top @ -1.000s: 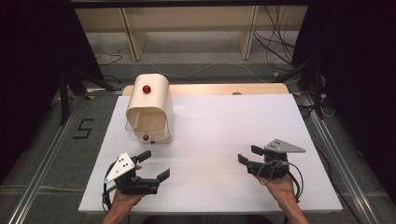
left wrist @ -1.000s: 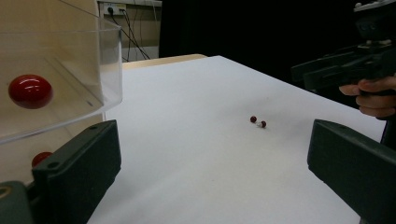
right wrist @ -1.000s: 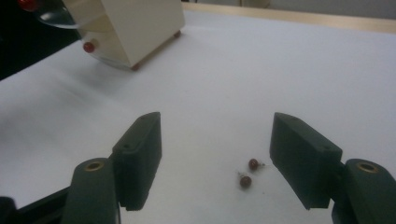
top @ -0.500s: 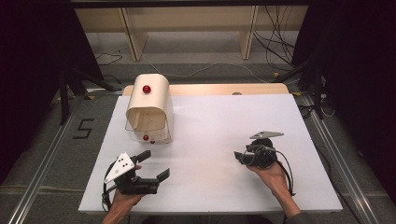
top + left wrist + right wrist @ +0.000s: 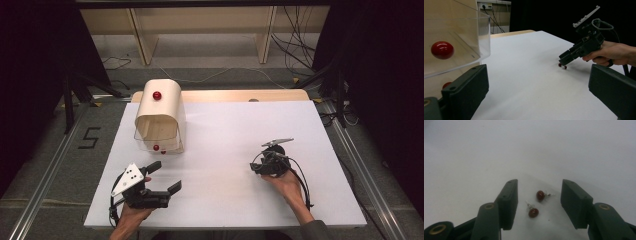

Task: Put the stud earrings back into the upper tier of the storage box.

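Two small red stud earrings lie on the white table, right between the jaws of my right gripper. That gripper is open and tilted nose-down, its tips just above the surface. In the left gripper view the earrings sit under the right gripper's tip. My left gripper rests open near the front left, nothing between its jaws. A wooden arched box with a clear front and red knobs stands at the back left.
In the left gripper view the box's clear panel with a red knob is close on the left. Wooden shelving legs and cables lie on the floor beyond the table.
My right gripper has moved left and forward and tipped its nose down to the table, jaws now straddling the earrings. The left gripper has stayed put.
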`<state>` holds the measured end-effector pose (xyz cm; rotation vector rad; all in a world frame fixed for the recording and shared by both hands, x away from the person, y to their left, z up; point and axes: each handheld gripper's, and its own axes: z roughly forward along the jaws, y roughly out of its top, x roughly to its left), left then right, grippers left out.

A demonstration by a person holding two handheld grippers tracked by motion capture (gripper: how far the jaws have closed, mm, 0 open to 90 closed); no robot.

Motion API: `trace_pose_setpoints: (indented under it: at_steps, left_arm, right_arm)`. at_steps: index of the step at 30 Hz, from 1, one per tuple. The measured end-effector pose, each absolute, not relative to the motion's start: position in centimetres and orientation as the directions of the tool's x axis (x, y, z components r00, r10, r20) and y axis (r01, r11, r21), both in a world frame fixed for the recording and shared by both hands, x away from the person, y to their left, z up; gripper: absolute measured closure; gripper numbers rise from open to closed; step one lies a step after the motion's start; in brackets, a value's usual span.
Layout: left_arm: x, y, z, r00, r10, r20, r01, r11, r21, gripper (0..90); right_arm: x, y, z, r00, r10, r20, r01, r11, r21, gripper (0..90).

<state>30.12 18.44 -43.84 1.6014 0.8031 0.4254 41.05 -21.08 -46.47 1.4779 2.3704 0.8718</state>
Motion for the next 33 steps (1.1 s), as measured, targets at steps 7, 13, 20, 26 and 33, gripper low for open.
trace_pose_setpoints:
  at_steps: [7, 13, 20, 26, 33]
  left_arm:
    - [30.1, 18.5, -43.8, 0.691, 0.704, -0.165, 0.257, -0.026, 0.966, 2.6]
    - [30.1, 18.5, -43.8, 0.691, 0.704, -0.165, 0.258, -0.026, 0.966, 2.9]
    - [30.1, 18.5, -43.8, 0.69, 0.704, -0.167, 0.259, -0.024, 0.966, 2.9]
    - [30.1, 18.5, -43.8, 0.691, 0.703, -0.169, 0.259, -0.022, 0.966, 3.1]
    - [30.1, 18.5, -43.8, 0.691, 0.704, -0.166, 0.258, -0.026, 0.966, 3.2]
  right_arm:
    - [41.5, -20.8, -46.8, -0.465, 0.876, 0.129, 0.759, 0.319, 0.568, 53.2]
    - [41.7, -20.1, -47.3, -0.474, 0.874, 0.107, 0.759, 0.345, 0.552, 57.4]
    - [41.8, -19.7, -47.3, -0.478, 0.875, 0.075, 0.75, 0.363, 0.554, 62.4]
    - [41.8, -19.5, -47.3, -0.483, 0.875, 0.034, 0.738, 0.386, 0.553, 68.2]
    - [41.8, -19.5, -47.4, -0.483, 0.876, 0.005, 0.728, 0.398, 0.558, 76.5]
